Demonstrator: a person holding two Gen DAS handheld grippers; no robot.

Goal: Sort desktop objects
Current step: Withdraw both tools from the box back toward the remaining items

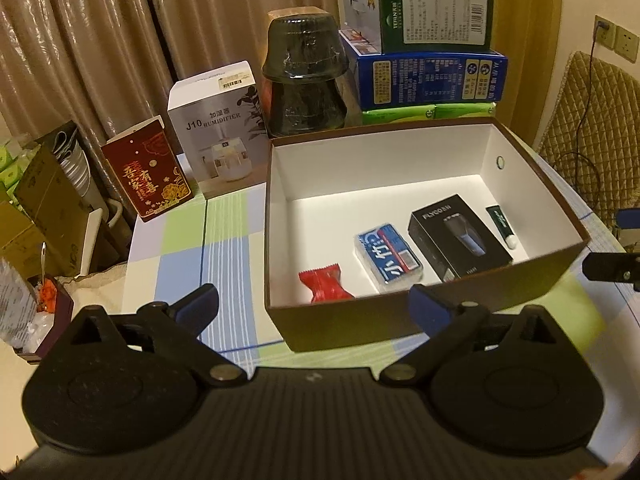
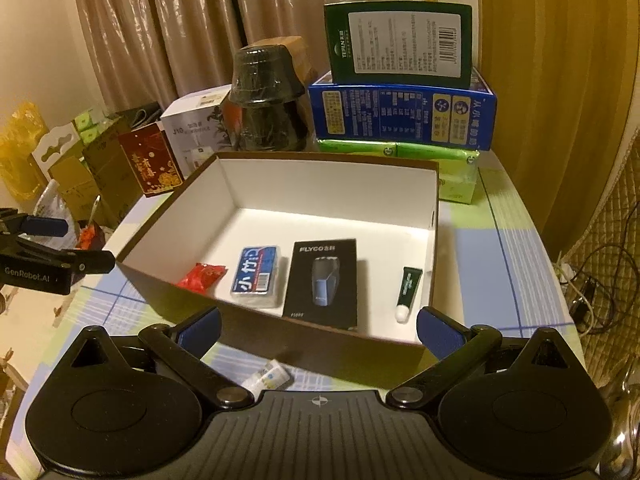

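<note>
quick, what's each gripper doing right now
left gripper: open, holding nothing
right gripper: open, holding nothing

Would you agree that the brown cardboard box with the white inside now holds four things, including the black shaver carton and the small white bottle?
Not quite: the small white bottle lies on the checked tablecloth outside the brown cardboard box, as the right wrist view shows. The fourth thing inside, beside the black shaver carton, is a green tube.
</note>
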